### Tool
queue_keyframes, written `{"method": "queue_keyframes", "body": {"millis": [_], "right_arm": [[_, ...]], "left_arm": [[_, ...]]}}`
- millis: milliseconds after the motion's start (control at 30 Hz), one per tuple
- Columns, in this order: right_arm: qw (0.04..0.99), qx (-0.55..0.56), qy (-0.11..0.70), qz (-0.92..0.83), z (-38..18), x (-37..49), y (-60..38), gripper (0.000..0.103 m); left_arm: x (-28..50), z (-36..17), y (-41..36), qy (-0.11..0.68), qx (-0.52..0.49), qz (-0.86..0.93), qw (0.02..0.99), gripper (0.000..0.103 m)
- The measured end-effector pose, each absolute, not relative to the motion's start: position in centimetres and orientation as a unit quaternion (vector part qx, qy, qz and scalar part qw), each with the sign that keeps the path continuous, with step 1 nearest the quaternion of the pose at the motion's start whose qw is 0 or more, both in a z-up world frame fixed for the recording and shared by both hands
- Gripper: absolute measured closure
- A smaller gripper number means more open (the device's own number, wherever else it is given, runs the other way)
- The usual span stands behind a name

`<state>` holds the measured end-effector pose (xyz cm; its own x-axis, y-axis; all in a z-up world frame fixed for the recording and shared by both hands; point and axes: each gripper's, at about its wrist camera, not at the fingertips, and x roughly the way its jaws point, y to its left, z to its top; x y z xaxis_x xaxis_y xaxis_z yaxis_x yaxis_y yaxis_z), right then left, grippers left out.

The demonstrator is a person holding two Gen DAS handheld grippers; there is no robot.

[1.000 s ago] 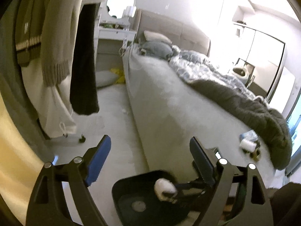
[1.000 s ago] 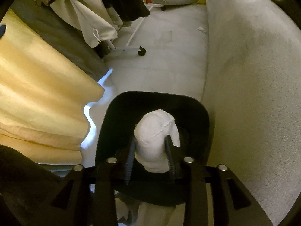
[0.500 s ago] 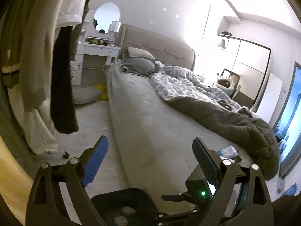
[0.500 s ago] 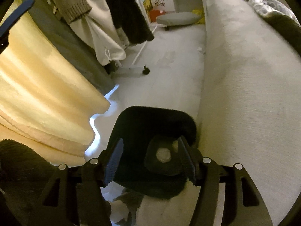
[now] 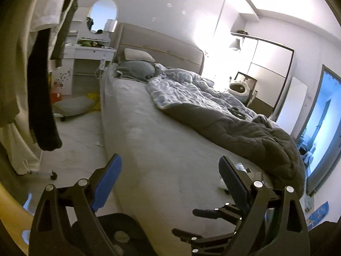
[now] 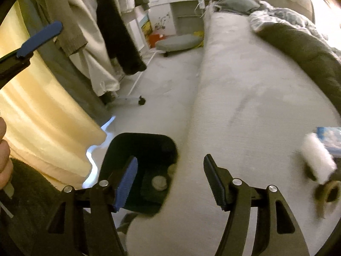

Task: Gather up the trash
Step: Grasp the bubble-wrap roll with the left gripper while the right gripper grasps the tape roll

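Both grippers hold nothing: left gripper gapes wide over the bed; right gripper is opening, black bin at eleven o'clock.

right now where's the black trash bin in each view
Left wrist: the black trash bin sits at the bottom edge, left of centre, partly behind the left gripper's fingers.
Right wrist: the bin is low and left of centre, on the floor beside the bed.
Shared landmark: the bed's pale side.
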<state>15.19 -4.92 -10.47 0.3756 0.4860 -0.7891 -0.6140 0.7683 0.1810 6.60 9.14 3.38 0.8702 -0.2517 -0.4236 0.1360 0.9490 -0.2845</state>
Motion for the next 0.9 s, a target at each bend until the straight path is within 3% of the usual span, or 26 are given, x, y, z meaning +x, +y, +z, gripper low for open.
{"method": "queue_keyframes", "body": {"millis": [600, 900], "right_arm": [[0.904, -0.073, 0.374, 0.196, -7.5, 14.6, -18.0, 0.037], [0.914, -0.049, 0.374, 0.149, -8.2, 14.8, -23.2, 0.034]], "left_arm": [[10.6, 0.8, 0.2, 0.291, -0.091, -0.177, 0.936, 0.009], [13.1, -1.1, -3.7, 0.325, -0.063, -0.229, 0.915, 0.007]]}}
